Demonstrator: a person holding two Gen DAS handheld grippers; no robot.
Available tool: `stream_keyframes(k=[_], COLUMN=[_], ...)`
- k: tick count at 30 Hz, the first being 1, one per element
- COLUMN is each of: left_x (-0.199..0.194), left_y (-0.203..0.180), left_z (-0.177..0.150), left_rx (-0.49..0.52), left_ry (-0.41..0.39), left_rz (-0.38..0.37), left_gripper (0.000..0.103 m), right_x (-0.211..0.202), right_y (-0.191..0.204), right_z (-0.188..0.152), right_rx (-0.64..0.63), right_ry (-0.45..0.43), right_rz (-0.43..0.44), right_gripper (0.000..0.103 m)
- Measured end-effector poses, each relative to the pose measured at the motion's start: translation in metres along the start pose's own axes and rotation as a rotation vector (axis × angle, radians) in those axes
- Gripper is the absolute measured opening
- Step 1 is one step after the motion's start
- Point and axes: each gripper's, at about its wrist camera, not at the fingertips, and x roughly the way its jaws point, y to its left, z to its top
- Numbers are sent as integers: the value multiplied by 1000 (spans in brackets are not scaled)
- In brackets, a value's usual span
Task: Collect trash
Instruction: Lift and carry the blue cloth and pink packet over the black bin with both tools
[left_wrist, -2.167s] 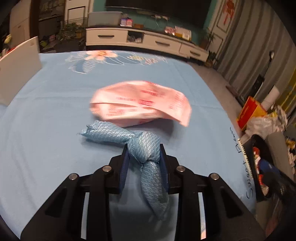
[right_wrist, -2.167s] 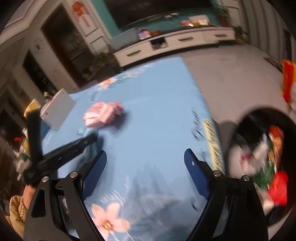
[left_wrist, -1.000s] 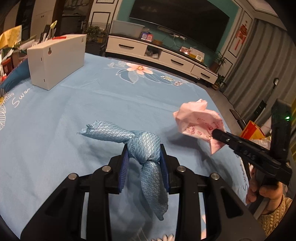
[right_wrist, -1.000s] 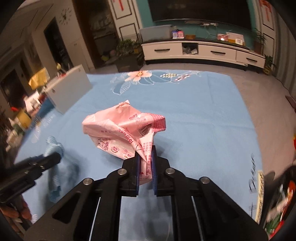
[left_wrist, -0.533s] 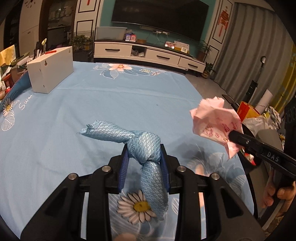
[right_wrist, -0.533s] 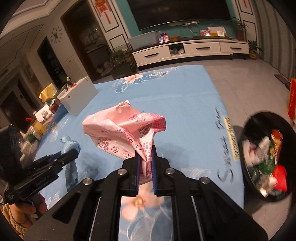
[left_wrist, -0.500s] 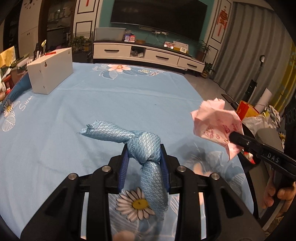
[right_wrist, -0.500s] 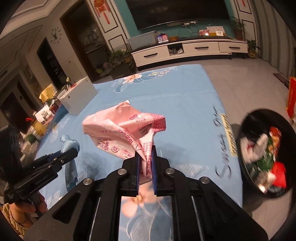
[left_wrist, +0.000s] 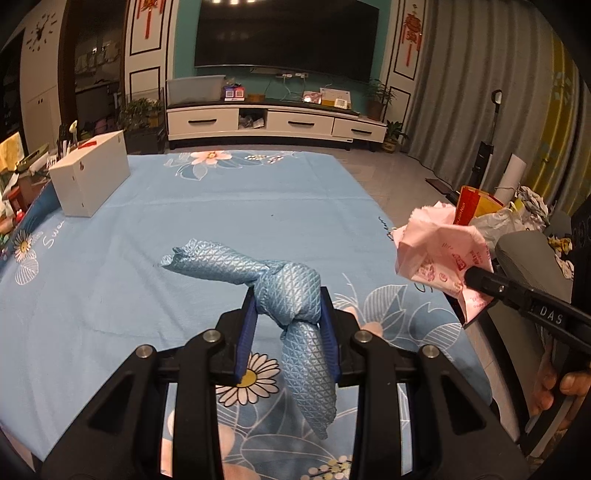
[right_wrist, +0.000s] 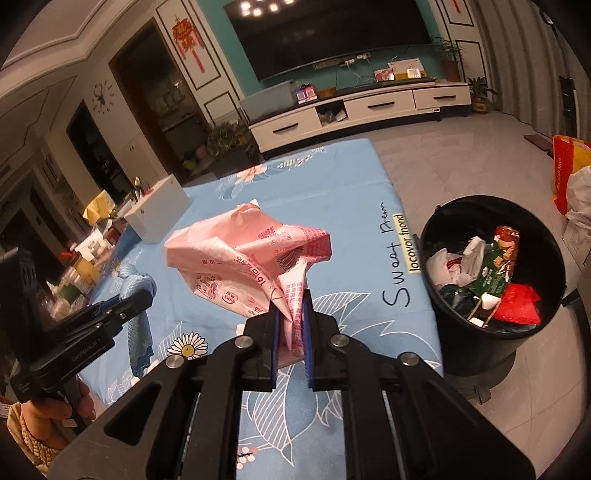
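Tongs on the left (left_wrist: 288, 314) are clamped around the knot of a twisted pale-blue textured cloth (left_wrist: 280, 284), one tail sticking out to the left and the other drooping between the fingers. The right tongs (right_wrist: 290, 325) pinch a corner of a crumpled pink printed plastic wrapper (right_wrist: 243, 266), which bulges up and forward above them. Both pieces hang clear of the light-blue flowered sheet covering the surface (left_wrist: 207, 206), near its right edge.

Just beyond that right edge, on the tiled floor, stands a round black trash bin (right_wrist: 495, 354), already holding mixed packaging and paper. A white rectangular box (left_wrist: 88, 177) sits near the far left corner of the surface.

By my judgement the collecting is done for these two items and only the dropping remains: neither piece is over the bin's mouth yet, and the pink wrapper looks nearer to it than the blue cloth. No other loose trash shows on the sheet.

The near edge of the surface is hidden behind the gripper bodies, so anything lying there cannot be seen. Clutter past the left edge is too dim and small to identify, and the bin's base is partly cut off.
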Motion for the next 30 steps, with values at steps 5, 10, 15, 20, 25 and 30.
stream_keyframes(k=[5,10,15,20,25,30], left_x=[-5,-7,-6,-3,0,5], left_y=[-13,-25,-40,-54,-68,-82], left_z=[1,4,7,10,14,15], left_rx=[30,62,95,124,151,180], left_ry=[-4,-10,-12,-9,-7,-2], left_rz=[-3,-7,-16,-26,-38,-52], left_gripper=[33,33,33,33,33,33], right_x=[-15,-26,-34,-41,-47,-54], right_y=[-9,-20,-34,-48,-62,-74], right_z=[0,-1,-3,-4,-7,-9], right_rx=[19,50,87,121,156,185], right_ry=[-33,-59,-74,-92,-105,-123], right_rz=[11,9,2,-6,-19,-31], right_gripper=[12,12,12,12,12,12])
